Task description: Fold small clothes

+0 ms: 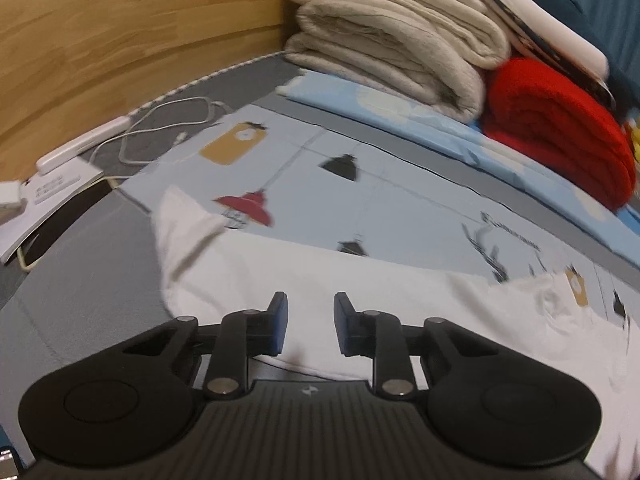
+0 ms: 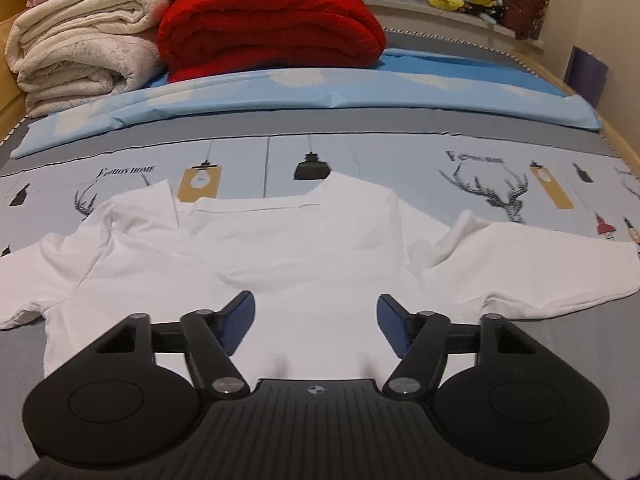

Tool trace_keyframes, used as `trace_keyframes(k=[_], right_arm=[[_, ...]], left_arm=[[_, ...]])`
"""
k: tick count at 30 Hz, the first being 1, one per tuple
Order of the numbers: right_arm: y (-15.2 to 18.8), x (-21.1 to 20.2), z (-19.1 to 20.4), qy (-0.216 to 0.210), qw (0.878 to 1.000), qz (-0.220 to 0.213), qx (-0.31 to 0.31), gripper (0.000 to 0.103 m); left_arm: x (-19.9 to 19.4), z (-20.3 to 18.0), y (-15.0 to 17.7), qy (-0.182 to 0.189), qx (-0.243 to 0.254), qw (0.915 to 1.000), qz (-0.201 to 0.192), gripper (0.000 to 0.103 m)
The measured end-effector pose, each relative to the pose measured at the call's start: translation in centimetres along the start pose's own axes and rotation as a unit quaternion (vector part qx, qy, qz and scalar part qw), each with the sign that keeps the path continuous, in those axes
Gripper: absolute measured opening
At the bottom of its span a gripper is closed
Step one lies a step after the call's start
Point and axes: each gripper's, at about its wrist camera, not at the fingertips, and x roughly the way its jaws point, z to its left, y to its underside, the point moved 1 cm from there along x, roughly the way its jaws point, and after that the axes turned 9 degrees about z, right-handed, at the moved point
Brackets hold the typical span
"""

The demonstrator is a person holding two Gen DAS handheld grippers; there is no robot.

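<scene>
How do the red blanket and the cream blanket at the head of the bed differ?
The red blanket is bright red with a nubby knit look; the cream blanket is pale and fleecy. The red blanket sits nearer the bed's middle; the cream blanket lies against the wooden bed frame. The cream blanket shows more stacked layers. Both are folded, side by side, under other bedding.

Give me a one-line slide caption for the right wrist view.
Open right gripper poised over a white t-shirt spread on the patterned bed sheet.
</scene>
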Motion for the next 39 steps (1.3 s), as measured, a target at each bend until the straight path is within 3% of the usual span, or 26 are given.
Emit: trace_keyframes(k=[1,4,8,12,14,17,20,22,25,27,29,30,33,35,39], right_arm=[[-0.1,-0.1,0.1,-0.005,1.000,-0.004,-0.002,0.053],[-0.6,-0.4,0.1,-0.009,1.000,-0.027,-0.003,0.048],[-1.5,-0.5,-0.2,-0.021,0.999,-0.048,-0.003,0.041],[-2.3,-0.2,0.0,-0.026,0.997,-0.066,-0.018,0.038],[-2.8,-0.1,0.1,-0.032,0.996,-0.073,-0.026,0.038],[-3.5,0.1,0.1,-0.047,0.995,-0.080,-0.030,0.038],[-3.8,0.4,0.5,-0.053,0.995,-0.081,-0.034,0.038],[-3.9,0.9,0.7,-0.060,0.995,-0.073,-0.039,0.038],[-3.8,1.6,1.3,-0.065,0.995,-0.060,-0.050,0.038],[-3.7,2.0,1.8,-0.069,0.994,-0.053,-0.059,0.038],[-3.4,2.1,2.3,-0.070,0.994,-0.049,-0.073,0.038],[-3.3,2.1,2.5,-0.070,0.993,-0.048,-0.079,0.038],[-3.2,2.0,3.0,-0.075,0.992,-0.044,-0.090,0.038],[-3.2,1.7,3.3,-0.077,0.992,-0.043,-0.095,0.038],[-3.0,0.5,3.8,-0.069,0.992,-0.048,-0.099,0.029]], left_arm=[[0.2,0.9,-0.3,-0.004,-0.014,0.9999,0.000,0.028],[0.9,5.0,-1.2,-0.006,-0.089,0.9960,0.004,0.028],[2.8,10.3,-1.4,0.006,-0.195,0.9804,0.027,0.037],[4.7,14.3,-1.1,-0.012,-0.274,0.9609,0.038,0.046],[5.3,14.5,-1.6,-0.023,-0.257,0.9657,0.032,0.055],[6.5,12.6,-2.9,-0.051,-0.181,0.9820,0.018,0.072],[7.8,9.6,-3.8,-0.091,-0.098,0.9910,0.002,0.075],[8.9,7.4,-4.0,-0.127,-0.047,0.9907,-0.003,0.075],[10.7,5.7,-4.5,-0.198,0.002,0.9801,-0.001,0.075],[11.4,5.4,-4.7,-0.227,0.018,0.9737,-0.002,0.070],[12.2,5.2,-4.9,-0.256,0.038,0.9660,0.002,0.041],[12.4,5.1,-5.0,-0.265,0.043,0.9633,0.005,0.009],[11.4,4.5,-5.5,-0.272,0.029,0.9618,-0.013,0.005],[9.3,2.6,-6.2,-0.256,0.027,0.9655,-0.043,0.005],[3.6,-3.3,-7.1,-0.156,0.034,0.9818,-0.103,0.005]])
